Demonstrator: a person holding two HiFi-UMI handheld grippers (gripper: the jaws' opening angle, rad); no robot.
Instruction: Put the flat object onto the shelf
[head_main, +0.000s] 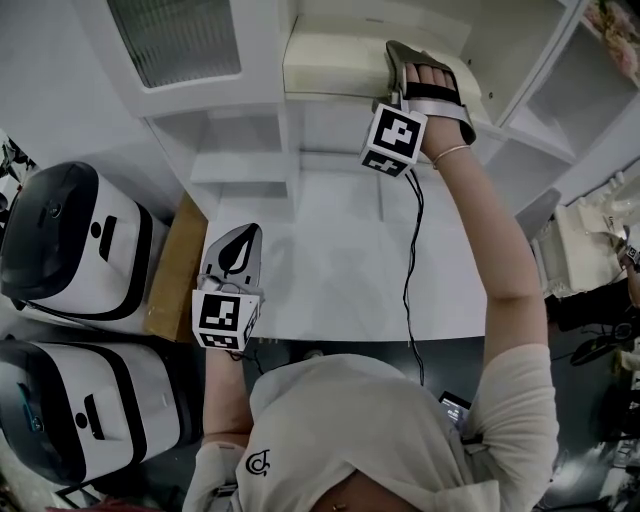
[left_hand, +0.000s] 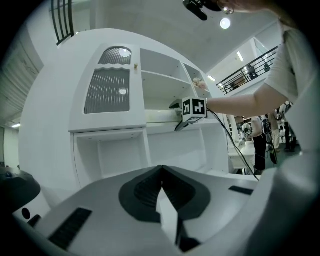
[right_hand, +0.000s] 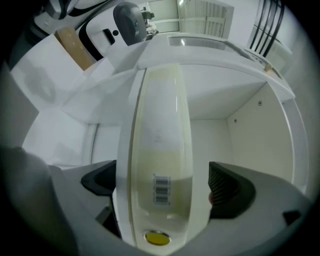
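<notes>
The flat object (head_main: 330, 62) is a cream-white slab with a barcode and a yellow sticker, and it lies on the white shelf (head_main: 300, 100) of the cabinet. My right gripper (head_main: 400, 58) reaches into that compartment at its right end. In the right gripper view the flat object (right_hand: 160, 150) runs between the wide-apart jaws of the right gripper (right_hand: 162, 185). A gap shows beside the right pad (right_hand: 227, 187), so nothing is gripped. My left gripper (head_main: 235, 248) hovers over the white table, shut and empty, and in its own view the left gripper (left_hand: 161, 172) has its jaws meeting.
Two white-and-black rice cookers (head_main: 70, 240) (head_main: 70, 400) stand at the left beside a wooden board (head_main: 172, 270). A ribbed glass door (head_main: 175, 40) closes the cabinet's left part. A black cable (head_main: 410, 290) hangs from the right gripper over the table (head_main: 340, 270). Open cubbies (head_main: 250, 190) sit below the shelf.
</notes>
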